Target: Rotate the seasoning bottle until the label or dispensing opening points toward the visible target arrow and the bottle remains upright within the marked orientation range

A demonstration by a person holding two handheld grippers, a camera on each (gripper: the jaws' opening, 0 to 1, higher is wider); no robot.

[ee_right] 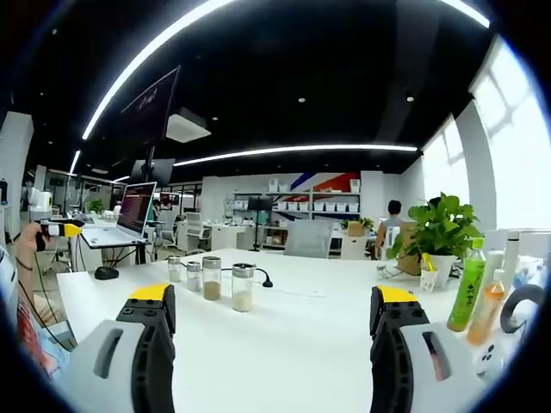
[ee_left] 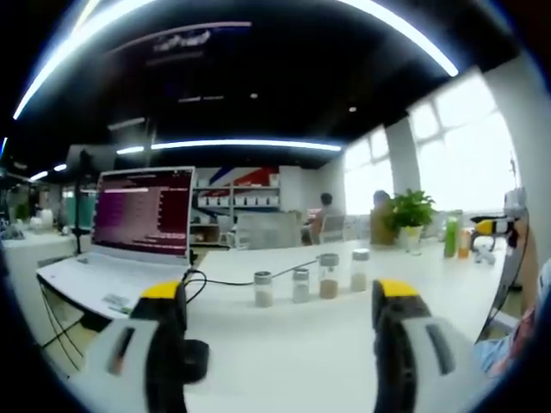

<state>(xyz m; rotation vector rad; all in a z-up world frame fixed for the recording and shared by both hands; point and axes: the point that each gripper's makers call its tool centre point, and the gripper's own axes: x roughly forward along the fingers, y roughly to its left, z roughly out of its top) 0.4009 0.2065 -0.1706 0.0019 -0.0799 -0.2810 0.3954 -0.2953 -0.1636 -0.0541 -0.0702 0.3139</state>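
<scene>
Several small clear seasoning bottles with grey caps stand upright in a row on the white table (ee_left: 284, 344). The one at the right end of the row (ee_left: 360, 269) looks pale, and the one beside it (ee_left: 328, 276) holds brown powder. From the other side, the closest bottle (ee_right: 244, 287) holds whitish powder and the one behind it (ee_right: 211, 277) brown. My left gripper (ee_left: 277, 297) is open, well short of the row. My right gripper (ee_right: 273, 297) is also open and away from the bottles. Nothing is between either pair of jaws.
An open laptop (ee_left: 138, 224) and a black mouse (ee_left: 194, 357) lie left of the row, with a cable running past it. A potted plant (ee_right: 441, 232), a green bottle (ee_right: 467, 297) and an orange bottle (ee_right: 486, 314) stand on the opposite side. People sit in the background.
</scene>
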